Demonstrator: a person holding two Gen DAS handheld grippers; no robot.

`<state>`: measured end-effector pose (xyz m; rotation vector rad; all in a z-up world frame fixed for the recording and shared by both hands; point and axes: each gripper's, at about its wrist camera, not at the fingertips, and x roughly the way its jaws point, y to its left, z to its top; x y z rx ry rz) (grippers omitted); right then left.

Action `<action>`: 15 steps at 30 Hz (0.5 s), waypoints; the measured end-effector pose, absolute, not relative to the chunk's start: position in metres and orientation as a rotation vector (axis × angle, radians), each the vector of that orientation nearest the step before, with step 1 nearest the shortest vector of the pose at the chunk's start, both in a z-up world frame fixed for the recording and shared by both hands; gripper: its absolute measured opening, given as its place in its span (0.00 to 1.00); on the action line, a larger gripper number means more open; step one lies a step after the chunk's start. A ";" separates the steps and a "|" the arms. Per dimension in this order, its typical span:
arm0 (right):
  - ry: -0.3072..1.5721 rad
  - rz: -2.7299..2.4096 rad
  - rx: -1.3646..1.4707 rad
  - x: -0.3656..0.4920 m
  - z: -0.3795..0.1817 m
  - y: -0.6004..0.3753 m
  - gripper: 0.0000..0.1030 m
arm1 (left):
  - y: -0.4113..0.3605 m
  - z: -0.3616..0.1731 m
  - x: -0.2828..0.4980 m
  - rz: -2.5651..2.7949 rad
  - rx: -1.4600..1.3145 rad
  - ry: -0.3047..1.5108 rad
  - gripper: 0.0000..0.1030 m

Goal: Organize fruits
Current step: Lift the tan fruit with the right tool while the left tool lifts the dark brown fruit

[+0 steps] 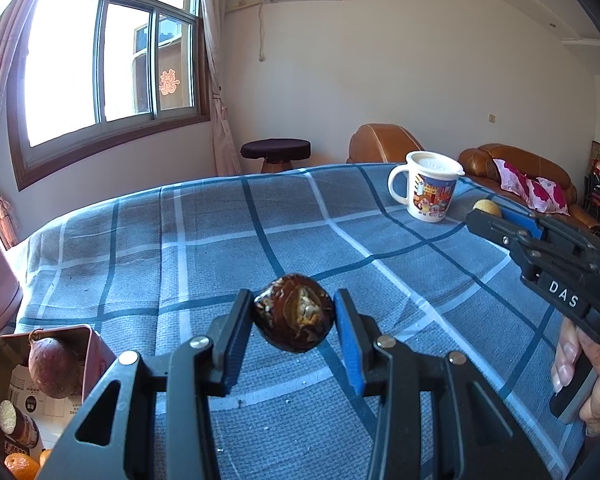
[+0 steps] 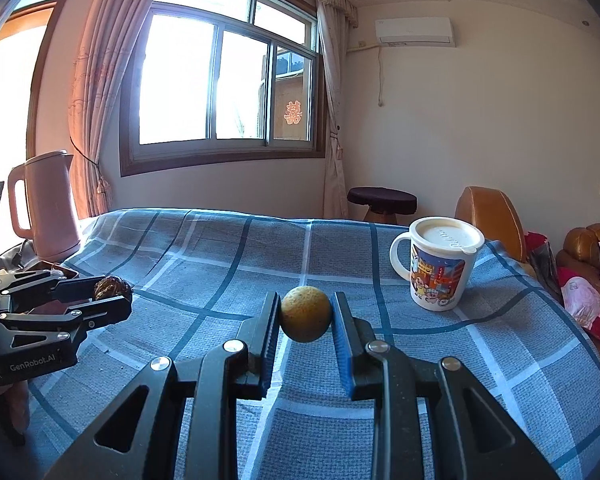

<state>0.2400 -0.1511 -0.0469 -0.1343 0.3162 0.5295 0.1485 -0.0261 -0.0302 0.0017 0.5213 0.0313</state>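
My left gripper (image 1: 294, 312) is shut on a dark brown wrinkled fruit (image 1: 294, 314), held above the blue checked cloth (image 1: 204, 240). My right gripper (image 2: 305, 316) is shut on a small round yellow fruit (image 2: 305, 314), also off the cloth. In the left wrist view the right gripper (image 1: 485, 212) comes in from the right with the yellow fruit (image 1: 487, 207) at its tip. The right wrist view shows the left gripper (image 2: 112, 294) at the left edge, holding the brown fruit (image 2: 110, 286). A pink tin box (image 1: 86, 344) at lower left holds a purple-brown round fruit (image 1: 54, 368) and oranges (image 1: 22, 466).
A white cartoon mug (image 2: 438, 264) with a lid stands on the cloth at the right. A pink kettle (image 2: 46, 208) stands at the far left edge. Behind the table are a dark stool (image 2: 382, 198) and brown leather seats (image 1: 516, 168). A hand (image 1: 580, 372) grips the right gripper's handle.
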 end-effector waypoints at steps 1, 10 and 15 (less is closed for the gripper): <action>0.315 0.531 -0.134 0.239 -0.047 -0.151 0.26 | -0.026 -0.030 0.148 0.030 0.002 0.522 0.42; 0.303 0.560 -0.148 0.223 -0.047 -0.140 0.26 | -0.024 -0.030 0.141 0.021 -0.011 0.531 0.42; 0.299 0.575 -0.155 0.213 -0.047 -0.135 0.26 | -0.022 -0.030 0.135 0.011 -0.014 0.530 0.41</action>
